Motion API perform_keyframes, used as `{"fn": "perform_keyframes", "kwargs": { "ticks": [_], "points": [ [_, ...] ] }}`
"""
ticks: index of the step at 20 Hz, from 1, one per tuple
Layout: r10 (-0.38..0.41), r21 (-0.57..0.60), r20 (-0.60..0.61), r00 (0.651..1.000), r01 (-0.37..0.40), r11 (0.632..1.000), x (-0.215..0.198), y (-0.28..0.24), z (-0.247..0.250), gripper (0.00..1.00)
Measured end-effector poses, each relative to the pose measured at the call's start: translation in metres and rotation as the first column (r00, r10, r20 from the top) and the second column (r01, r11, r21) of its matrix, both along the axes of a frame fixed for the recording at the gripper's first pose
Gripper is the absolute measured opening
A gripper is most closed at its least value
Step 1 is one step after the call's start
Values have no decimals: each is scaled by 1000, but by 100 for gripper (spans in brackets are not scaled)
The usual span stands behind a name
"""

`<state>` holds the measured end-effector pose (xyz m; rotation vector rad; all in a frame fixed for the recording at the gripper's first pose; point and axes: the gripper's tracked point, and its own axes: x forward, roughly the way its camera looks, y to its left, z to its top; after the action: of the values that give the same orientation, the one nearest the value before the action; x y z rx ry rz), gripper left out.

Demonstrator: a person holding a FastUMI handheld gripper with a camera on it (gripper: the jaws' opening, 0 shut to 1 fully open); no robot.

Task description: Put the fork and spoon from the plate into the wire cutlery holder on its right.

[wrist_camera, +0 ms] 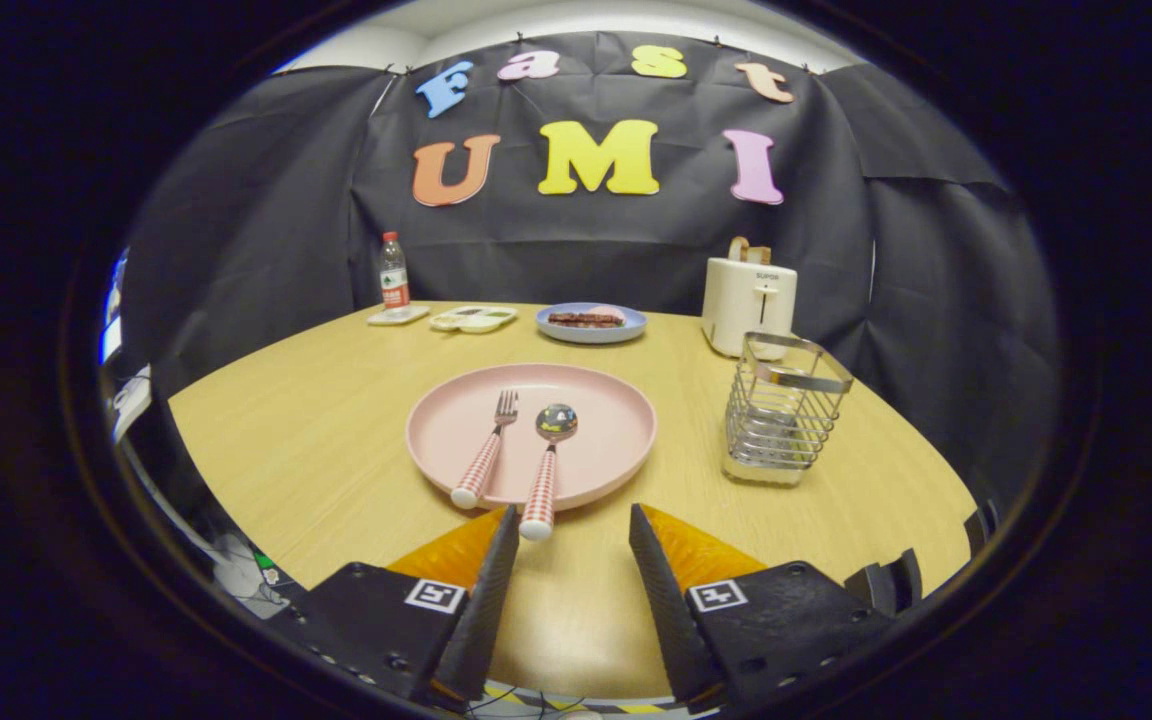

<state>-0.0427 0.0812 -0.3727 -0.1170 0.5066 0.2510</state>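
A pink plate point(616, 440) lies on the wooden table just ahead of my fingers. On it rest a fork point(486, 452) and a spoon point(547, 470), side by side, both with red-and-white checked handles pointing toward me. The spoon's handle end hangs over the plate's near rim, close to my left fingertip. The wire cutlery holder point(784, 408) stands upright to the right of the plate, with nothing seen inside it. My gripper point(573, 513) is open, hovering at the plate's near edge, with nothing between its fingers.
Beyond the holder stands a white toaster point(748, 304) with bread in it. At the table's far side sit a blue plate with food point(591, 322), a small divided tray point(473, 318) and a water bottle point(394, 271). The table's edge curves away on both sides.
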Motion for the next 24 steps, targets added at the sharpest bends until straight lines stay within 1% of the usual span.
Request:
{"fn": "perform_keyframes", "kwargs": {
  "ticks": [5, 6, 8, 9, 10, 11, 12, 13, 16, 20, 24],
  "points": [
    [53, -18, 22, 998, -53, 998, 9, 11, 2, 40],
    [30, -48, 39, 999, -28, 998, 6, 5, 7, 40],
    [44, -45, 29, 999, -43, 998, 10, 5, 5, 13],
    [51, -33, 23, 998, -50, 998, 12, 8, 1, 14],
    [35, -41, 26, 999, -34, 999, 2, 3, 4, 14],
    [39, -31, 23, 999, -39, 999, 12, 5, 3, 9],
    [36, -37, 20, 999, -35, 999, 13, 5, 4, 9],
    [32, -30, 19, 999, -31, 999, 12, 0, 8, 2],
    [37, -3, -8, 999, -37, 999, 14, 0, 12, 2],
    [31, 18, 19, 999, -31, 999, 20, -13, 55, 2],
    [-11, 17, 52, 999, 11, 1000, 28, -45, 119, 2]
  ]
}}
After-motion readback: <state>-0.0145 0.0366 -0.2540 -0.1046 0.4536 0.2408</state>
